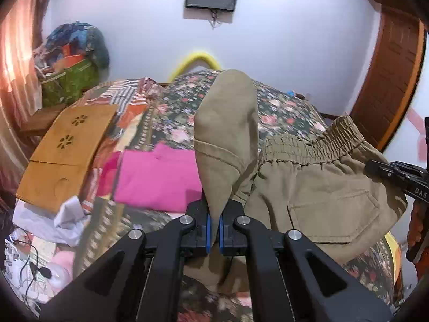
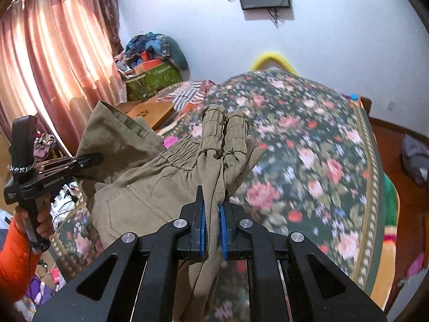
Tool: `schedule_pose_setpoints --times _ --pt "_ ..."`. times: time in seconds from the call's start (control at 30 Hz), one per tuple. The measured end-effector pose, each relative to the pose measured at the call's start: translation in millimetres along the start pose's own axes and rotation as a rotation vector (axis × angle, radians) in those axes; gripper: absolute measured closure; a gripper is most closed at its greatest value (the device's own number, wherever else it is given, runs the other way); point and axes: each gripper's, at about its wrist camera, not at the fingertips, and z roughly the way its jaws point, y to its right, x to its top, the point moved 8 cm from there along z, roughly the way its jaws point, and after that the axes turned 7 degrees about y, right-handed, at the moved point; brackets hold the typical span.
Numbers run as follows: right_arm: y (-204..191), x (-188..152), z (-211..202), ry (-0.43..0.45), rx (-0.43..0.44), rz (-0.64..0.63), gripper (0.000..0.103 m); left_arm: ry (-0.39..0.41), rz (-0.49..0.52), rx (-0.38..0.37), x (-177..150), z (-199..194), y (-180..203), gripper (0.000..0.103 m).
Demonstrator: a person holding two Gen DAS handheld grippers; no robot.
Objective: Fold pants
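Holding pants: both grippers pinch the tan pants (image 1: pixel 316 187) and hold them up above the flowery bed (image 2: pixel 308 147).
Left gripper (image 1: pixel 213 225): squeezed tight on a leg end with a hem.
Right gripper (image 2: pixel 211 222): squeezed tight on the stretchy waistband (image 2: pixel 225 131).
Pink cloth (image 1: pixel 158 177): lying on the bed behind the pants.

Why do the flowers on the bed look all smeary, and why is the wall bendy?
Right wrist view: the floral bedspread is motion-blurred, while the pants stay sharp. Left wrist view: the fisheye lens bends the door; the curtain glows overbright.
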Motion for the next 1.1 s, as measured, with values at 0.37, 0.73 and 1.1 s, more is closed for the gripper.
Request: schedule_pose_setpoints --times 0.37,0.73,1.1 --pt "-36 43 65 0.015 0.039 -0.053 0.096 0.026 -0.049 0.070 41 34 -77 0.100" --pt "-45 58 146 -0.010 0.035 -0.060 0.096 -0.035 -0.076 0.095 46 116 -140 0.100" --pt "-15 7 209 -0.148 -0.014 -0.024 0.096 -0.193 -0.108 0.129 -14 196 -172 0.100"
